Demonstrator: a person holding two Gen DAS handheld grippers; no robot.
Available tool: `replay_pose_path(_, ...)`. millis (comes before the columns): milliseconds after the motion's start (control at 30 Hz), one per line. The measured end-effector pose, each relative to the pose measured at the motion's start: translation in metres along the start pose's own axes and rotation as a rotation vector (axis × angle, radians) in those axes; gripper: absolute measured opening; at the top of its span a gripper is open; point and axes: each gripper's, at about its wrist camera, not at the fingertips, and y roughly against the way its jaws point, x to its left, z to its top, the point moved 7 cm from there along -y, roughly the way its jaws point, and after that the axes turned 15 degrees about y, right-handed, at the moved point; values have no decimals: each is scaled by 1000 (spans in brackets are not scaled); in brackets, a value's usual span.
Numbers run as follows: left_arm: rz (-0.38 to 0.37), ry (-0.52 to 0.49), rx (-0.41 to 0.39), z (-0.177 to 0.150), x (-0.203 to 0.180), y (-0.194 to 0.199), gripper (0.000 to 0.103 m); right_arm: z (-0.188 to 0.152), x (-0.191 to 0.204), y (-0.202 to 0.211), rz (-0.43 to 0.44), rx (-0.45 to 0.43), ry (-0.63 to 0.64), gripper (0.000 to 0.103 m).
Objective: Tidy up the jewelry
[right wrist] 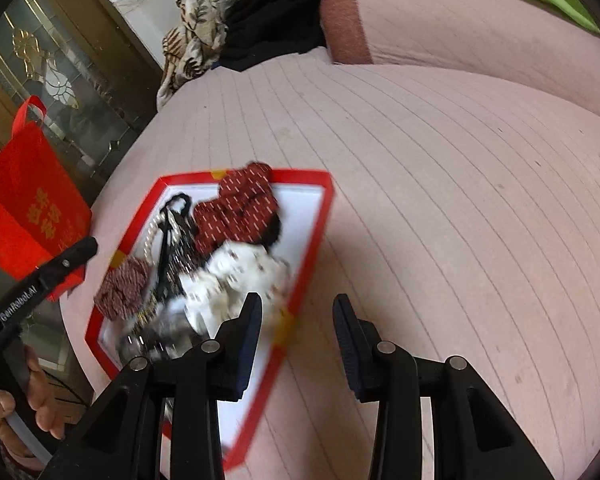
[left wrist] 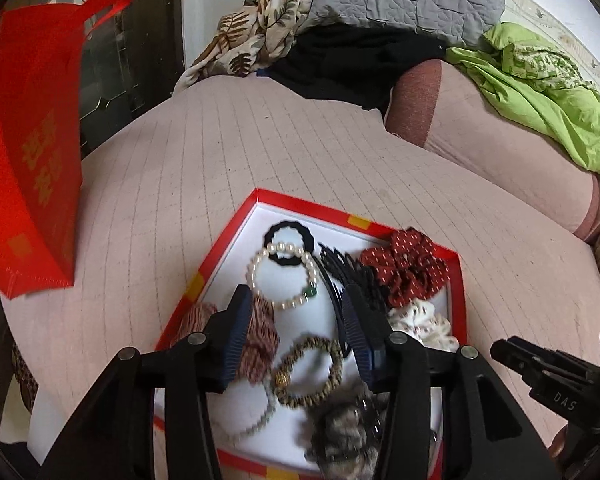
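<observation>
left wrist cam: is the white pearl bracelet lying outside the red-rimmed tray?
No, the white pearl bracelet lies inside the red-rimmed tray, overlapping a black hair tie.

Both grippers' [left wrist: 296, 320] [right wrist: 298, 320] jaws parted, empty.

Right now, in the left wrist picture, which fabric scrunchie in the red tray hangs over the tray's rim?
The dark red scrunchie with pale dashes, at the far right corner of the tray. The white dotted scrunchie lies wholly inside.
</observation>
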Motion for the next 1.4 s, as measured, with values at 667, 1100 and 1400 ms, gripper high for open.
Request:
replay_pose_path(667, -9, -50, 21, -84, -15, 70, 52, -88, 35, 58, -66, 22, 57, 52)
replay_pose_path(1100, 34, -6, 8, -104, 10, 96, 54, -110, 68, 79, -94, -1, 135, 58)
replay_pose_path(1400, 46, -54, -13, -119, 1, 112, 55, -121, 67, 94, -124, -18, 119, 61)
